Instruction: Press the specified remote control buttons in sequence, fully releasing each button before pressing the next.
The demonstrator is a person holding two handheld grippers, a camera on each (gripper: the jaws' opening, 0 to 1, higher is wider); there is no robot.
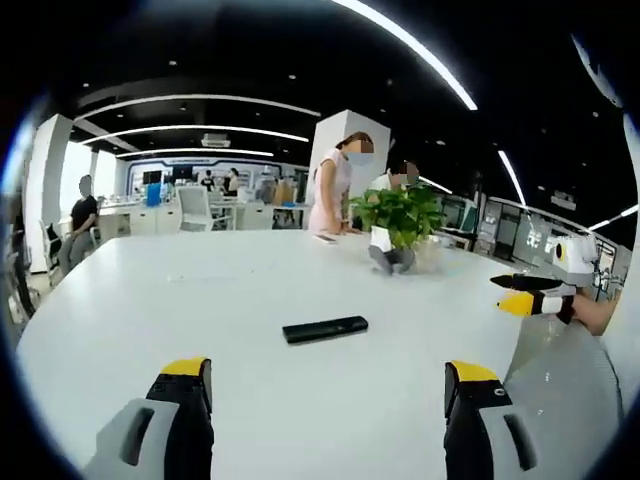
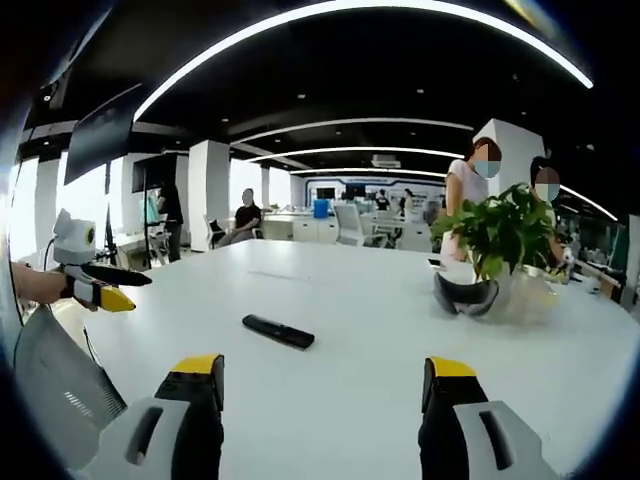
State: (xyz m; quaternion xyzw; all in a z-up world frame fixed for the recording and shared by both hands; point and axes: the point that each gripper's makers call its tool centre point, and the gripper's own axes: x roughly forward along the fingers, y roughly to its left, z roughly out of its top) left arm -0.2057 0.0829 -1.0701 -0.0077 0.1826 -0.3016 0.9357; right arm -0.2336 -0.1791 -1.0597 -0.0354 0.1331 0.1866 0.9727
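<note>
On the white worktop [image 1: 200, 300], well away from every edge, the black remote [image 1: 325, 329] is seen lying flat. Both tools, left [image 1: 330, 385] and right [image 2: 320, 380], are held spread and empty. No button is judged pressed yet; 1 tool must be lowered onto it.

Bare table [image 1: 200, 300] around the remote [image 1: 325, 329] — only the potted plant [image 1: 398, 225] stands beyond.
</note>
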